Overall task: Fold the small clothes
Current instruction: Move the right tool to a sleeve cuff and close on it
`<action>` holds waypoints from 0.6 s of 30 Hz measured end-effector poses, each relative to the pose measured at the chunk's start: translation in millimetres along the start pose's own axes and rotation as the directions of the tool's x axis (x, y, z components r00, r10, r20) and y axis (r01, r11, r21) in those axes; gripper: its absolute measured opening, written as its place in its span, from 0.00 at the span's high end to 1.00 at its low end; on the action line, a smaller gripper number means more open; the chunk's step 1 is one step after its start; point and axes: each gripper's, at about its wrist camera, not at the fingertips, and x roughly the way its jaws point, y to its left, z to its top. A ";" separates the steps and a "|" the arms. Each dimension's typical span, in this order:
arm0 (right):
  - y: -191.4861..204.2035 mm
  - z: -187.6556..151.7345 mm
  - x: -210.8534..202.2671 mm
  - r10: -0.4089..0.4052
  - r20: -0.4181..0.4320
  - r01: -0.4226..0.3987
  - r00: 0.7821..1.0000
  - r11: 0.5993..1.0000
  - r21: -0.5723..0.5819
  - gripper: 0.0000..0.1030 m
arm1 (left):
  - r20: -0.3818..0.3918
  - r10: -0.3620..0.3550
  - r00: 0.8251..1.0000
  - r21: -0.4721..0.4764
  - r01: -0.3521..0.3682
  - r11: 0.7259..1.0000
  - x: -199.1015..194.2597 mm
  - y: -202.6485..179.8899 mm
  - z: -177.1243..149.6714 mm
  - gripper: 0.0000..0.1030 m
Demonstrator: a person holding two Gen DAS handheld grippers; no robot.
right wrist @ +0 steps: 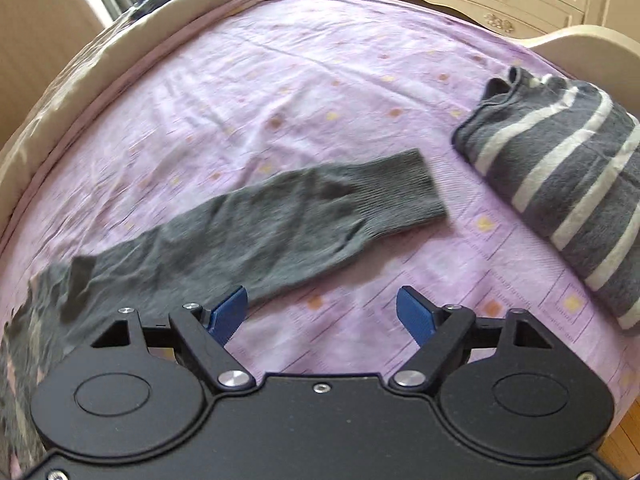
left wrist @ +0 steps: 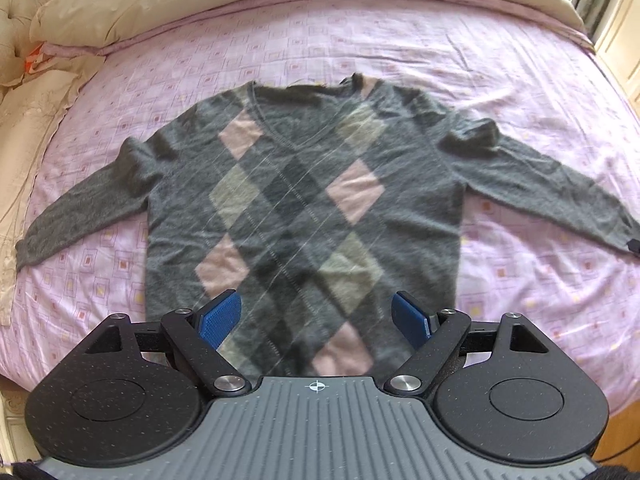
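Left wrist view: argyle sweater [left wrist: 296,200] laid flat, centred on the bed sheet [left wrist: 460,60]; left gripper [left wrist: 316,320] spread wide above the hem, empty.
Right wrist view: right sleeve [right wrist: 280,232] extended, folded striped sweater [right wrist: 568,192] far right; right gripper [right wrist: 322,316] wide, empty. Folding seemingly unstarted; sleeve is likely to be pinched next.
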 end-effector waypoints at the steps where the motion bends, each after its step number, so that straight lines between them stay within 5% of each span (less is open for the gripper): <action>1: -8.2 4.5 4.8 -0.007 0.002 0.007 1.000 1.000 0.018 0.19 | 0.009 -0.003 1.000 -0.005 0.003 1.000 -1.8 -4.0 1.0 0.20; 8: -48.4 27.1 42.1 0.002 -0.015 0.000 1.000 0.992 0.124 0.19 | 0.031 0.021 0.999 -0.017 -0.021 1.000 -6.3 -22.8 5.4 0.20; 16: -49.2 45.9 56.1 0.053 0.035 -0.058 0.998 0.989 0.133 0.18 | 0.033 0.063 0.997 -0.021 -0.062 0.998 -3.5 -23.5 5.4 0.20; 18: -48.9 49.2 57.9 0.058 0.042 -0.063 0.997 0.990 0.130 0.37 | 0.037 0.065 0.997 -0.022 -0.065 0.998 -1.8 -21.7 6.4 0.20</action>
